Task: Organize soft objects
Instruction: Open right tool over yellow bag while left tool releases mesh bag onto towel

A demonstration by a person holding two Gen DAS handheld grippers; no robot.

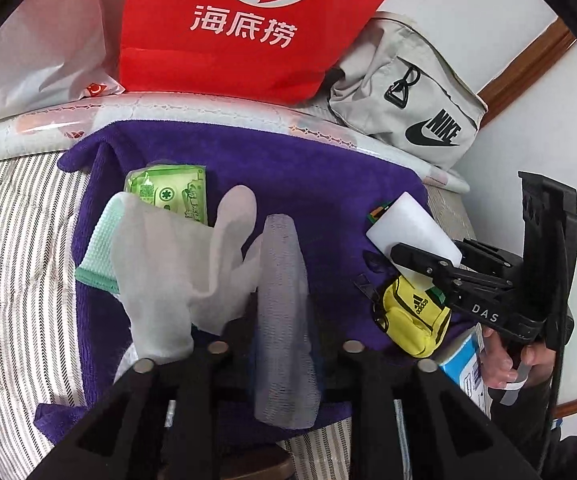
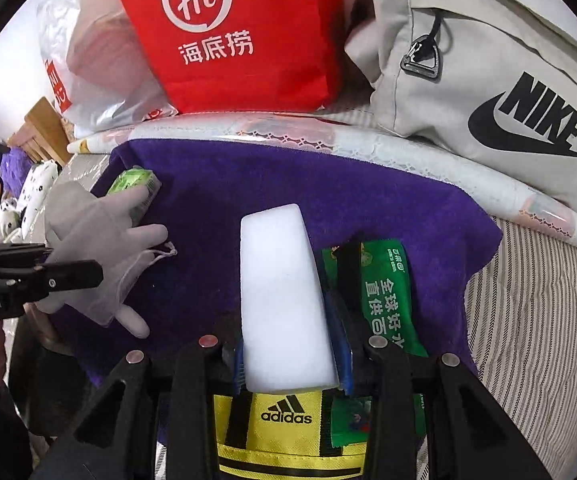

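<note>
A purple towel [image 1: 288, 168] lies spread on the striped bed. My left gripper [image 1: 284, 344] is shut on a sheer mesh pouch [image 1: 284, 320], held above the towel beside a white glove [image 1: 176, 264]. The glove lies over a mint cloth [image 1: 96, 256] and a green packet [image 1: 168, 192]. My right gripper [image 2: 288, 356] is shut on a white sponge block [image 2: 284, 300], which also shows in the left wrist view [image 1: 412, 228]. Under it sit a yellow adidas mini bag [image 2: 284, 428] and a green snack packet [image 2: 388, 296].
A red tote bag [image 1: 244, 24], a grey Nike bag [image 1: 408, 92] and a white plastic bag [image 1: 36, 56] stand behind the towel along a rolled lace-edged sheet [image 1: 208, 112]. A blue and white box [image 1: 464, 364] lies at the towel's right edge. Plush toys [image 2: 28, 196] sit far left.
</note>
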